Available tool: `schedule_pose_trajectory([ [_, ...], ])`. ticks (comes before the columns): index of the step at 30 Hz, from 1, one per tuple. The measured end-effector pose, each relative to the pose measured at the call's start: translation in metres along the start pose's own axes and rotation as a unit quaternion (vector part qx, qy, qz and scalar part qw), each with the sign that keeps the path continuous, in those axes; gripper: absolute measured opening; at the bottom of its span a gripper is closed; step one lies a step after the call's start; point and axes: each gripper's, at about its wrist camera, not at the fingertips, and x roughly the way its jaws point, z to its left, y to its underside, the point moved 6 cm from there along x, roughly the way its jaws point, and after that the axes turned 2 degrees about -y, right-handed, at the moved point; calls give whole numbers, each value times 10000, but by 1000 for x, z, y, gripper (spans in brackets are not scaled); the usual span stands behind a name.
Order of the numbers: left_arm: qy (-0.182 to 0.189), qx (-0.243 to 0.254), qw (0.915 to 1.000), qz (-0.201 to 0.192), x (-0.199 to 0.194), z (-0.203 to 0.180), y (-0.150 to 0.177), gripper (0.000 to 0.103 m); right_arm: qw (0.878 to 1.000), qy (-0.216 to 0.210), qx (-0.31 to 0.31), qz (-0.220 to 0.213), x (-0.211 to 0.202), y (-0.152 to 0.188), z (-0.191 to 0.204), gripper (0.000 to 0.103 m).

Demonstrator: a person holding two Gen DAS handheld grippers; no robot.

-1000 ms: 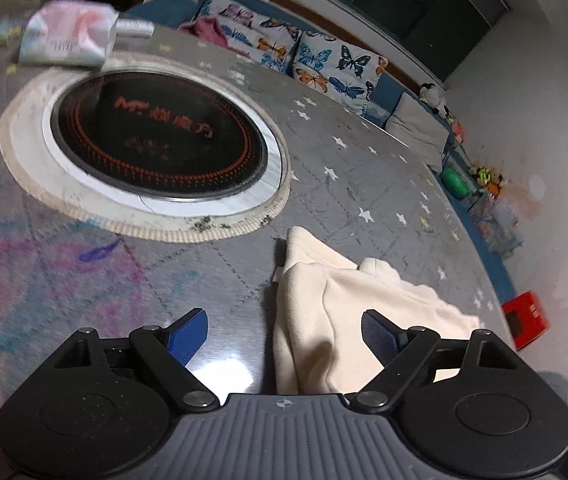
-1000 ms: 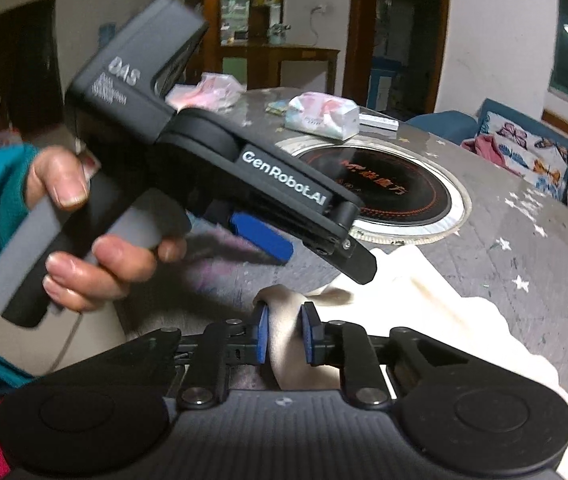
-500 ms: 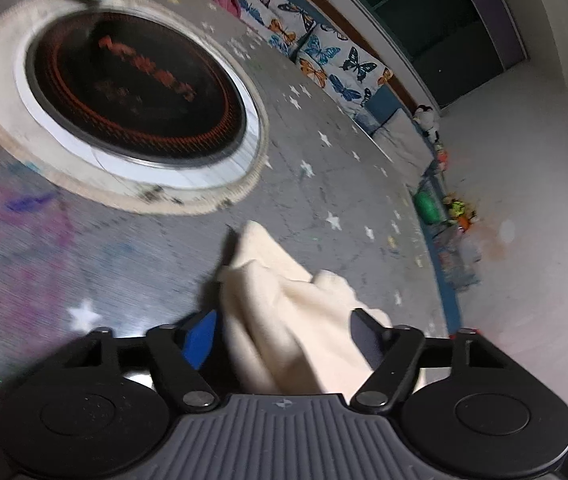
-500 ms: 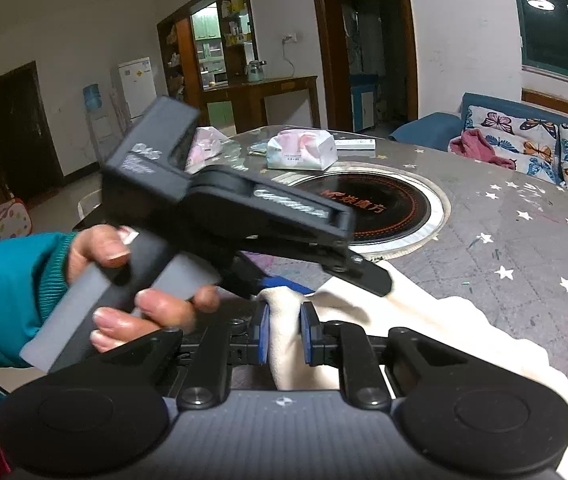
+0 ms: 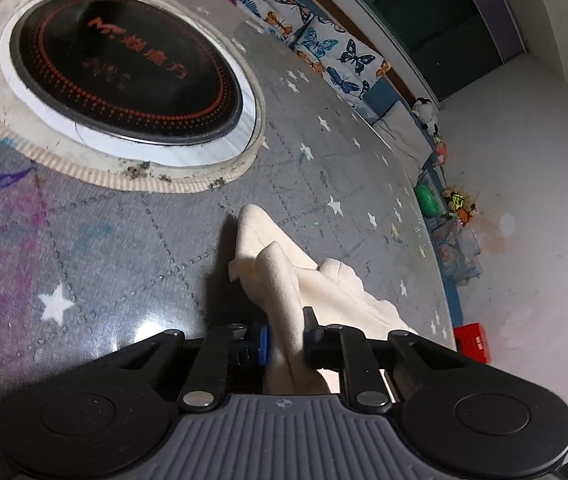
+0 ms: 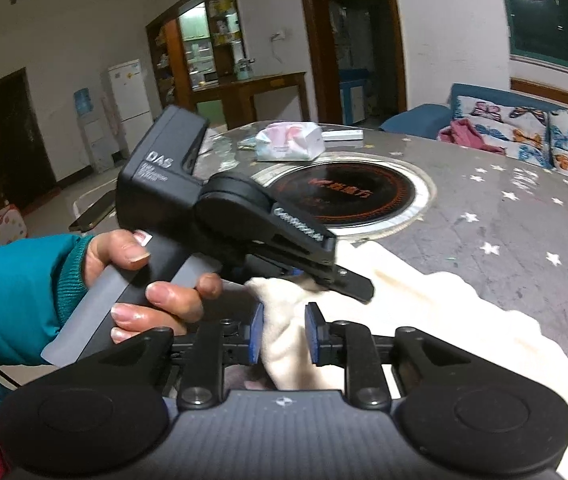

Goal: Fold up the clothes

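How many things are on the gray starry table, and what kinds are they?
Cream fleece garment: 1
Pink-and-white tissue pack: 1
Round black cooktop set into the table: 1
Flat white box behind the tissue pack: 1
Total: 4. Small items by the tissue pack are too blurred to count.

Blk gripper [image 6: 284, 332] w/ blue pads [image 6: 255, 334], teal sleeve [image 6: 16, 292], bare hand [image 6: 140, 280]

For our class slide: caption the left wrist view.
Left gripper shut on cream garment beside the round cooktop.
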Motion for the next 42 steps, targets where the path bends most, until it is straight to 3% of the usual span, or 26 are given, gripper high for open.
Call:
schedule_pose_trajectory([
  [8, -206, 289, 9993, -68, -2, -8, 3, 17, 9940, 884, 625, -151, -27, 9, -51, 26],
  [14, -351, 482, 9982, -97, -1, -13, 5, 17, 9798, 1611, 1172, -195, -48, 24, -96, 26],
  [20, -555, 780, 9953, -136, 1, -20, 7, 17, 9629, 2054, 1724, -292, -65, 42, -133, 26],
  [37, -878, 1181, 9890, -143, 3, -31, 8, 18, 9465, 2143, 2360, -510, -70, 65, -160, 33],
  [42, -909, 1230, 9882, -98, 4, -31, 7, 18, 9398, 2367, 2394, -584, -72, 67, -166, 40],
])
